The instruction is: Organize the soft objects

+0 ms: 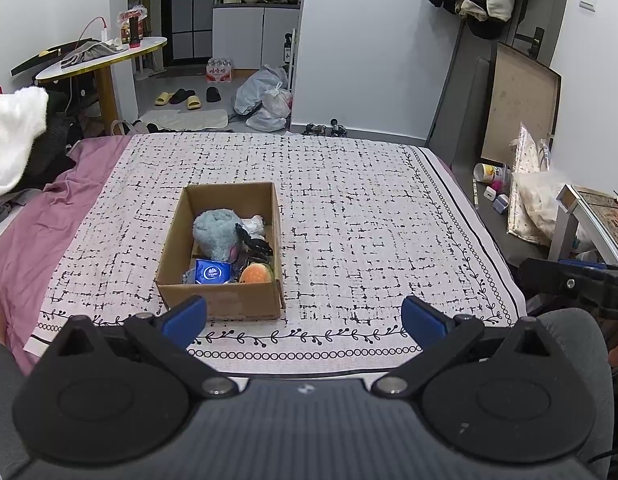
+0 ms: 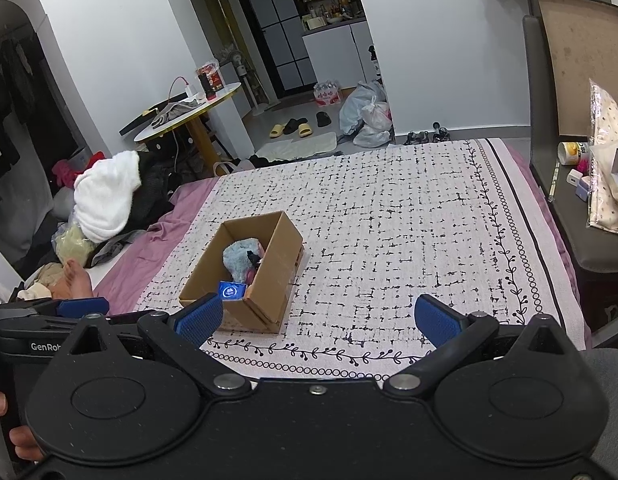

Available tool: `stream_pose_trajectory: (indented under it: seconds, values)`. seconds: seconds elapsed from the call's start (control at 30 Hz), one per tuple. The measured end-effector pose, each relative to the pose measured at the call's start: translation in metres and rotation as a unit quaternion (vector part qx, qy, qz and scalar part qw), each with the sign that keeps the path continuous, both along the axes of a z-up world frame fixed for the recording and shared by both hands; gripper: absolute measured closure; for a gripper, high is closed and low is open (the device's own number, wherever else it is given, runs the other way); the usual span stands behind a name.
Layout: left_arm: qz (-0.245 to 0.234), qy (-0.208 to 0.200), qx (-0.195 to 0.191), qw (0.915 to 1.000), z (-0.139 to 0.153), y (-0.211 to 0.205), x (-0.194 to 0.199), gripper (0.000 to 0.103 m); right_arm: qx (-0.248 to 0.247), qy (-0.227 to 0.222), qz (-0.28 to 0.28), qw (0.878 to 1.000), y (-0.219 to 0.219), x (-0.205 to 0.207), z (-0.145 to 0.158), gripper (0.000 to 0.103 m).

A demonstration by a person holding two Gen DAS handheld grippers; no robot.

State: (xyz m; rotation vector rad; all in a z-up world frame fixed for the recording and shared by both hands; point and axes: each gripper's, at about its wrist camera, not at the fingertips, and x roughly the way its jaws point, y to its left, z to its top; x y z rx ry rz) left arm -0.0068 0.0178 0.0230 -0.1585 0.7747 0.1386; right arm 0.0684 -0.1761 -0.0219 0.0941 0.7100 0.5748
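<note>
An open cardboard box stands on the patterned bedspread. It holds a grey-blue plush toy, a blue tissue pack, an orange burger-shaped plush and a black object. My left gripper is open and empty, just in front of the box. In the right wrist view the box lies ahead to the left, with the plush and tissue pack showing. My right gripper is open and empty, to the box's right.
A pile of clothes with a white fluffy item lies at the bed's left. A dark side table with bags and small items stands on the right. A round table is beyond the bed.
</note>
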Motion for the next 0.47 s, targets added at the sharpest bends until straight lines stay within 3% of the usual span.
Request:
stream_pose_trajectory:
  seconds: [0.47]
  values:
    - [0.004,-0.014,-0.002,0.9999,-0.0041,0.0057,0.0036,0.001,-0.003,-0.002,0.001,1.000,0.0033,0.0028,-0.0058,0.000]
